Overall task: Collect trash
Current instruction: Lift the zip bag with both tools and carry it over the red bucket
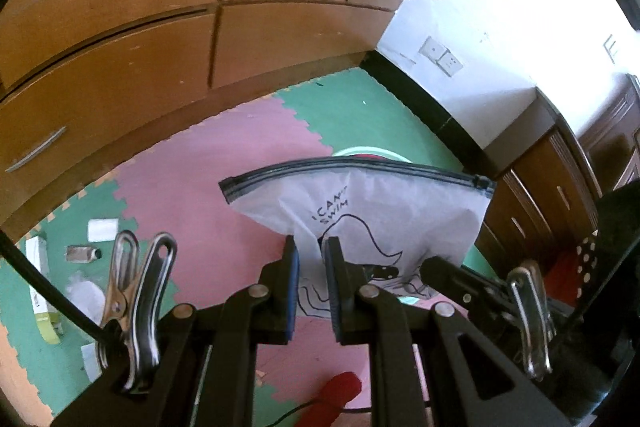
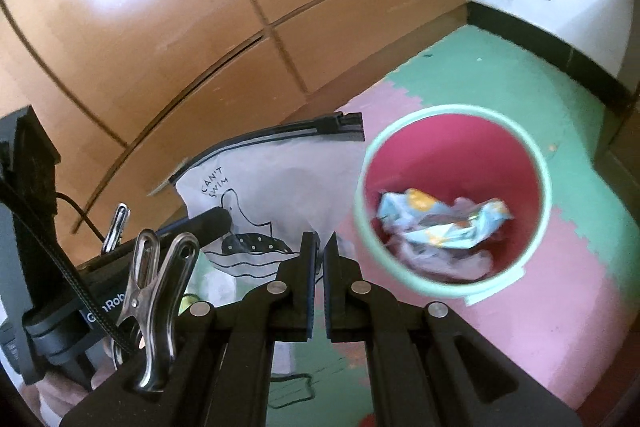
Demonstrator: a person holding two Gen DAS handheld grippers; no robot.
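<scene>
Both grippers are pinched on the same zip bag [image 1: 368, 211]; the left gripper [image 1: 312, 267] clamps a lower fold of it, its fingers [image 1: 291, 267] nearly together with only the thin plastic between them; the right gripper [image 2: 320, 259] is likewise closed tight on the bag's bottom edge, seen from its own camera. The bag hangs upright between my two hands, its zipper edge on top and running crosswise — that long edge is what I have to steer.

What the next move turns on, as I judge it: the bin [image 2: 532, 163] stands on the foam mat [image 2: 580, 307] just to the right of the bag in the right wrist view, its mouth open upward, crumpled wrappers [image 2: 444, 219] already lying at the bottom; in the left wrist view only a sliver of its rim peeks out behind the bag's top. So the right hand is the nearer one, and the bag must travel rightward and over the rim before I let go.

More scraps — a small box [image 1: 40, 287] and some paper [image 1: 102, 229] — lie on the mat far to the left, not yet collected.
</scene>
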